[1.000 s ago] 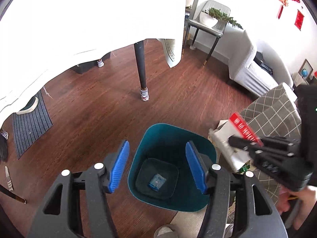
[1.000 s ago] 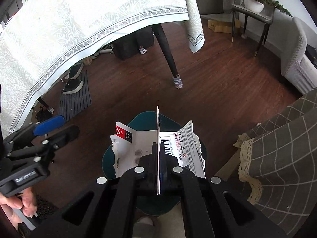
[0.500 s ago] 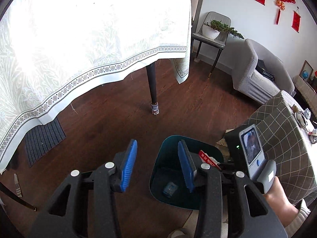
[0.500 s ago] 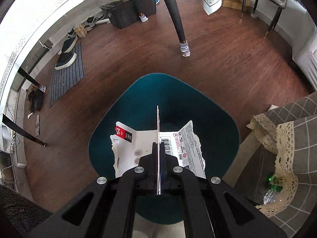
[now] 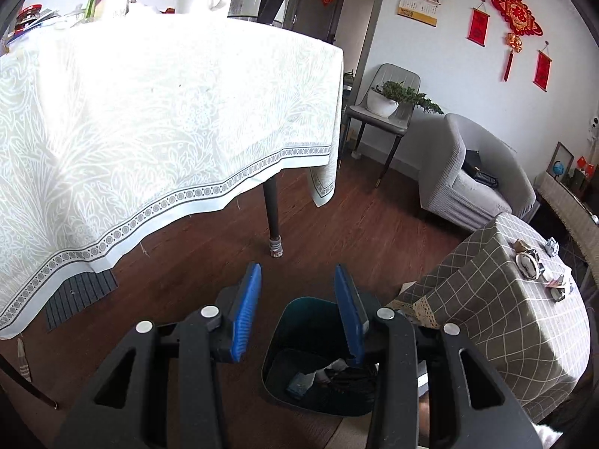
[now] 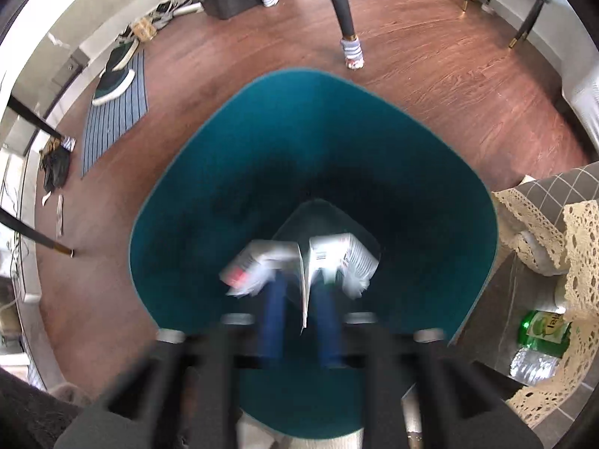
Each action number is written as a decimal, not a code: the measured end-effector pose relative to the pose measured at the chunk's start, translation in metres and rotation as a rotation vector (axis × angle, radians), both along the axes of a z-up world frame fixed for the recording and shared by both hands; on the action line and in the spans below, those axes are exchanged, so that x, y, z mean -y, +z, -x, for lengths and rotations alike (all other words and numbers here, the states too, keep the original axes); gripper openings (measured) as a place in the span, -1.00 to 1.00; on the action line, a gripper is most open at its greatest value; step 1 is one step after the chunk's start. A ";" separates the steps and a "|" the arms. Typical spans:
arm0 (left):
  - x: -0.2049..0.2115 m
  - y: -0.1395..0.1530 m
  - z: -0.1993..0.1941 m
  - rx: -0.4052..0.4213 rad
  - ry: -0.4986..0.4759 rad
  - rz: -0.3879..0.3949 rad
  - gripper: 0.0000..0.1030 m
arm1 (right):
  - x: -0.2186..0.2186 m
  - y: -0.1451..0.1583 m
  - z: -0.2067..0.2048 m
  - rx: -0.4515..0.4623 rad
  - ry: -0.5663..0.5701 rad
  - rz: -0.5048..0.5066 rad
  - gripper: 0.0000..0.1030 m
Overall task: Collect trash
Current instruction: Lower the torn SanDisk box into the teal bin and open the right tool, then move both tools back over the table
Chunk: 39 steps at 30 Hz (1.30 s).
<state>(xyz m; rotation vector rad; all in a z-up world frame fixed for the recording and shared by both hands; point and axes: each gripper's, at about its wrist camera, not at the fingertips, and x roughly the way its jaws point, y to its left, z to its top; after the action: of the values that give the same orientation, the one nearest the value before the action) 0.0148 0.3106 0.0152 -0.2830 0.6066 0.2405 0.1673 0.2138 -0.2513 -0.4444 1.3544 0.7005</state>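
1. Right tool [image 6: 297, 321], jaws just spreading, releases torn card packaging [image 6: 299, 265] over teal bin [image 6: 209, 172].
2. Left tool [image 5: 297, 312] hangs spread, empty.
3. Litter remains on checked worktop [image 5: 524, 321], near its far edge.

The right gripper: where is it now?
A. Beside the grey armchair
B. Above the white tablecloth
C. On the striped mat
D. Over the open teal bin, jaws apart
D: the right gripper points down into the teal bin, its blue pads apart around the white packaging.
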 end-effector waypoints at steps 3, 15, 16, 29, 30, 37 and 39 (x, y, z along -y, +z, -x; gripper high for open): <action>0.008 0.012 0.002 0.028 -0.008 -0.023 -0.17 | 0.008 0.015 0.003 0.047 0.019 -0.026 0.25; 0.051 0.059 -0.005 0.149 -0.071 -0.050 -0.05 | 0.059 0.112 0.001 0.195 0.028 -0.191 0.25; 0.054 0.061 -0.007 0.154 -0.073 -0.051 -0.01 | 0.064 0.124 0.002 0.215 0.027 -0.213 0.25; 0.101 0.081 -0.026 0.216 -0.103 -0.003 0.35 | 0.141 0.242 0.023 0.427 0.012 -0.384 0.25; 0.107 0.081 -0.028 0.217 -0.109 -0.003 0.38 | 0.148 0.249 0.024 0.445 0.006 -0.389 0.25; 0.154 0.079 -0.050 0.190 -0.176 -0.034 0.48 | 0.210 0.278 0.021 0.530 -0.069 -0.390 0.31; 0.168 0.076 -0.057 0.172 -0.199 -0.041 0.48 | 0.228 0.282 0.023 0.560 -0.092 -0.373 0.37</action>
<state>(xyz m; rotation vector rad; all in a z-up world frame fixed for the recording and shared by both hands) 0.0722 0.1422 0.0907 -0.1998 0.4557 0.0357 0.1439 -0.0145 0.0310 -0.2476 0.6927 0.6699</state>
